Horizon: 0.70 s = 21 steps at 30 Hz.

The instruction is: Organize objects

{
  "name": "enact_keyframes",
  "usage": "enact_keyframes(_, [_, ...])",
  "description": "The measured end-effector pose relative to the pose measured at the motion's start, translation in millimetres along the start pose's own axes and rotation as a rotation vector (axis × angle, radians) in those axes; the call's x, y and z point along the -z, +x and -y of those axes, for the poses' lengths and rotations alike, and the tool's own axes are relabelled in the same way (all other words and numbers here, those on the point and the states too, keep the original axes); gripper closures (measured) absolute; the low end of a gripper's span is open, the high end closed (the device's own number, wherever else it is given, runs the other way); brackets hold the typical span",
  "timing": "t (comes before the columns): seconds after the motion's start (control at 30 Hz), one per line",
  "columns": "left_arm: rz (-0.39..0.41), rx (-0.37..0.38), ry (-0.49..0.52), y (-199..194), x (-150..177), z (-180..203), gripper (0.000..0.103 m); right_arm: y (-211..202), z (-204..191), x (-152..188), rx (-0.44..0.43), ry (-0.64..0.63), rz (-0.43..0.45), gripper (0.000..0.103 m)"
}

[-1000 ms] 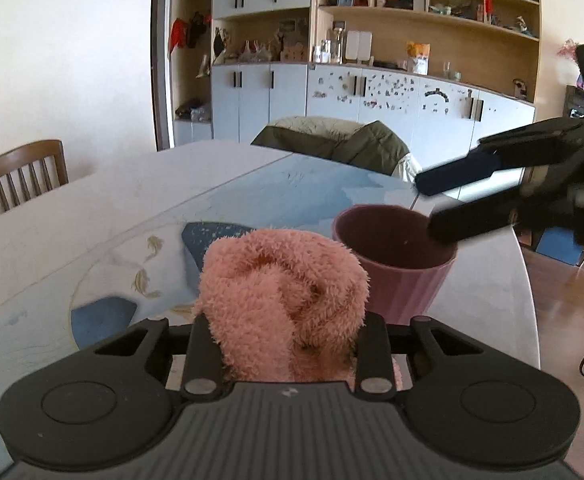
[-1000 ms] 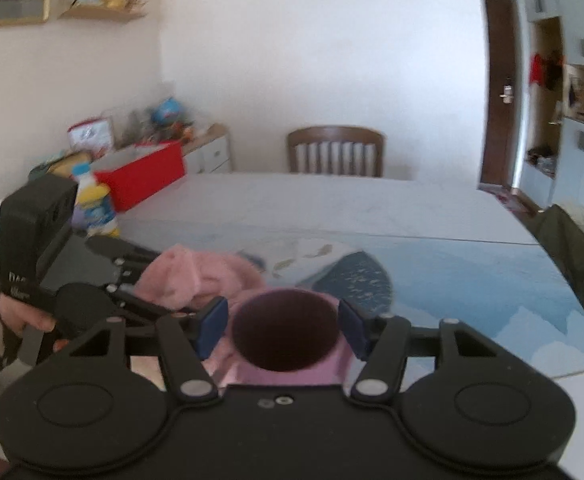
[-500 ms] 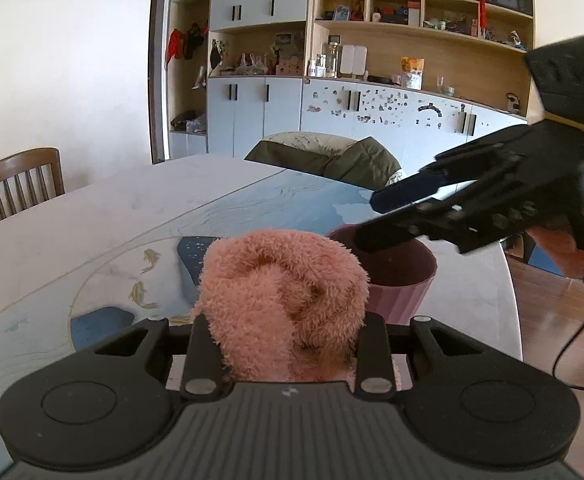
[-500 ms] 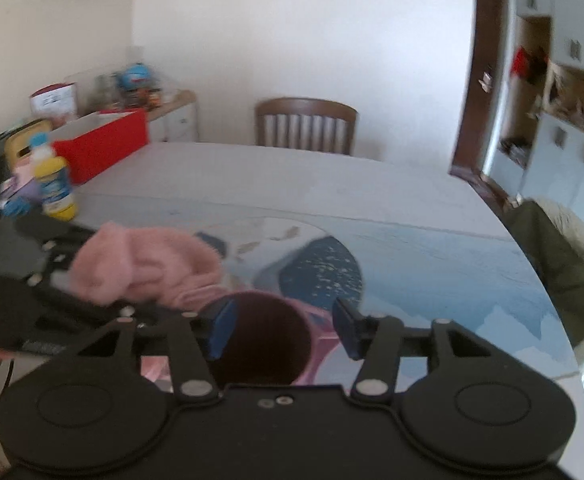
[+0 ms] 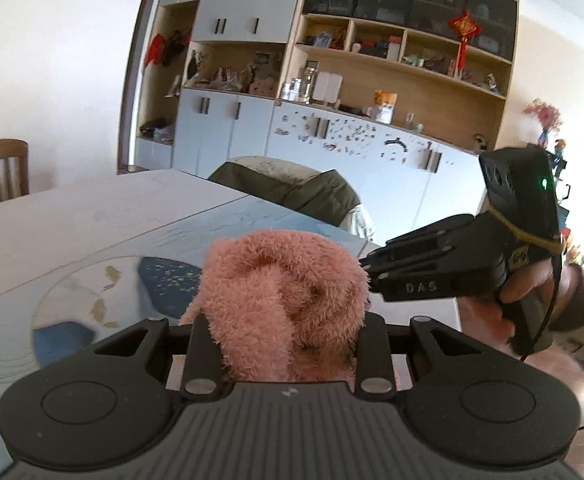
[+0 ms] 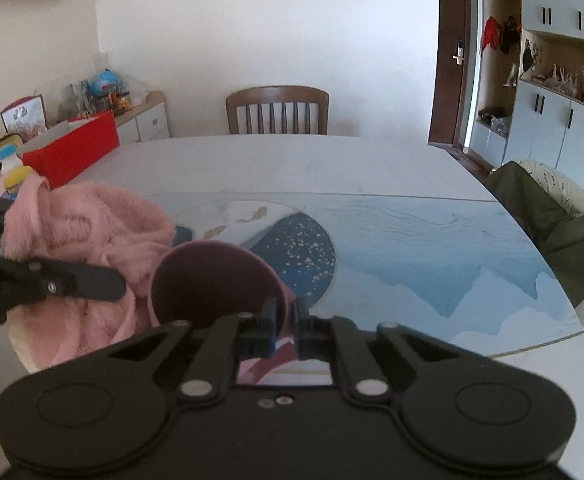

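A fluffy pink cloth (image 5: pixel 284 292) fills the jaws of my left gripper (image 5: pixel 288 320), which is shut on it just above the table. In the right wrist view the same cloth (image 6: pixel 88 232) bulges left of a pink cup (image 6: pixel 212 280) and touches its side, with a left finger (image 6: pixel 88 285) lying across it. My right gripper (image 6: pixel 286 312) is shut on the cup's near right rim, one pad inside and one outside. From the left wrist the cup is hidden behind the cloth, and the right gripper (image 5: pixel 365 268) reaches in from the right.
The pale table (image 6: pixel 292 168) has a blue fish-pattern mat (image 6: pixel 411 240) on it. A wooden chair (image 6: pixel 278 110) stands at its far side. A red box (image 6: pixel 72 148) and a yellow bottle (image 6: pixel 12 168) sit at the left. A green-draped seat (image 6: pixel 551 208) stands at the right edge.
My right gripper went from straddling the cup with wide jaws to pinching its right rim. It came in close beside the pink cloth, which now hides the cup from the left wrist.
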<state>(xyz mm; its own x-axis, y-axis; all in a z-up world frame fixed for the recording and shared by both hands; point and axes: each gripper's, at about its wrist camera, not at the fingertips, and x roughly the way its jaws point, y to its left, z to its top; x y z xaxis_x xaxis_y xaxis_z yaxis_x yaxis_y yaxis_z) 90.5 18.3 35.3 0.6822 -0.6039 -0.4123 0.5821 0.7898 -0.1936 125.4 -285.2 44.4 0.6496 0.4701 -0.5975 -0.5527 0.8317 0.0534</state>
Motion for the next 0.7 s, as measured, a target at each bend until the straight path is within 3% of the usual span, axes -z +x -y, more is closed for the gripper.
enact_keyframes(0.43, [-0.166, -0.021, -0.102, 35, 42, -33, 0.072, 0, -1, -1, 0.006, 0.0, 0.018, 0.097])
enact_keyframes(0.53, [-0.128, 0.018, -0.113, 22, 40, -35, 0.072, 0, -1, -1, 0.007, 0.001, 0.021, 0.097])
enact_keyframes(0.7, [-0.052, 0.161, -0.047, 2, 23, -11, 0.072, 1, -2, -1, 0.007, -0.005, 0.021, 0.097])
